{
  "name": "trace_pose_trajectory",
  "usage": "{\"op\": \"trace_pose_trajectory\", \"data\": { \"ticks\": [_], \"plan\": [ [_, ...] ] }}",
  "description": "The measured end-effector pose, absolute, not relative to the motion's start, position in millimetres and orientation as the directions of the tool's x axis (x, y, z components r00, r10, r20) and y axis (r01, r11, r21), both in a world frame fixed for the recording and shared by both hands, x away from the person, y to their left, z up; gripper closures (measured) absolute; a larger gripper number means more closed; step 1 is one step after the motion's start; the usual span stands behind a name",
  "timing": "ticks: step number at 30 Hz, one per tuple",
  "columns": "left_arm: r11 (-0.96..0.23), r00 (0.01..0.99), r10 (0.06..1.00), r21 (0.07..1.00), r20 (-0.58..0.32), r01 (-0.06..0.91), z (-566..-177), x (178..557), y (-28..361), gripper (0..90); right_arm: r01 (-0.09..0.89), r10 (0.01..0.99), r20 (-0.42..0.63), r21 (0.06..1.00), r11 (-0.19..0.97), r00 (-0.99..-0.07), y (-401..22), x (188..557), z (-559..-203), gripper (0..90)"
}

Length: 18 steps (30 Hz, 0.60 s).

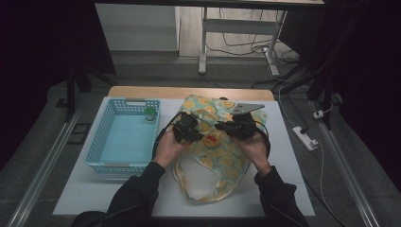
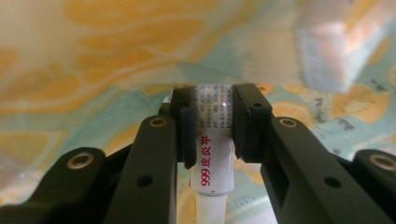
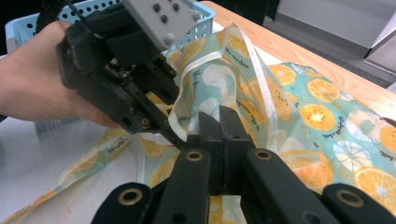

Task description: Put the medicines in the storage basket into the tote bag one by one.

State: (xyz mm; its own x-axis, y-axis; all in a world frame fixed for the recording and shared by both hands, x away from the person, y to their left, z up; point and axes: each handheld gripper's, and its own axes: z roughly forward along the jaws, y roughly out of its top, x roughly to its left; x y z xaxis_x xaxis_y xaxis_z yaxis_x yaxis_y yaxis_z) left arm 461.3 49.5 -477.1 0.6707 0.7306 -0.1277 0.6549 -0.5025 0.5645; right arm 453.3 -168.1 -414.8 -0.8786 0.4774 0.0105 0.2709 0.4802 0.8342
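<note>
A cloth bag (image 1: 213,165) printed with orange slices lies in the middle of the white table. My left gripper (image 1: 189,130) hovers at the bag's upper part. In the left gripper view, the left gripper (image 2: 212,119) is shut on a white tube (image 2: 212,154) with red "999" print, and the bag's fabric (image 2: 93,56) lies close ahead. My right gripper (image 1: 235,127) is to its right. In the right gripper view, the right gripper (image 3: 220,123) is shut on the bag's raised rim (image 3: 201,74). The tips of the left gripper are hidden behind that rim.
A light blue basket (image 1: 97,137) stands on the left of the table, with a small green-capped item (image 1: 150,113) in its far right corner. A white power strip (image 1: 305,138) lies on the floor to the right. A desk frame (image 1: 203,42) stands beyond the table.
</note>
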Motion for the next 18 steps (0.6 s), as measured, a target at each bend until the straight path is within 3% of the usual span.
{"op": "trace_pose_trajectory", "data": {
  "ticks": [18],
  "plan": [
    [-0.485,0.633,0.764,0.536,-0.124,0.691,-496.4,484.8,45.2,72.1,0.275,0.493,-0.009,0.821,0.5,-0.87,-165.8,455.5,-419.9,90.0]
  ]
}}
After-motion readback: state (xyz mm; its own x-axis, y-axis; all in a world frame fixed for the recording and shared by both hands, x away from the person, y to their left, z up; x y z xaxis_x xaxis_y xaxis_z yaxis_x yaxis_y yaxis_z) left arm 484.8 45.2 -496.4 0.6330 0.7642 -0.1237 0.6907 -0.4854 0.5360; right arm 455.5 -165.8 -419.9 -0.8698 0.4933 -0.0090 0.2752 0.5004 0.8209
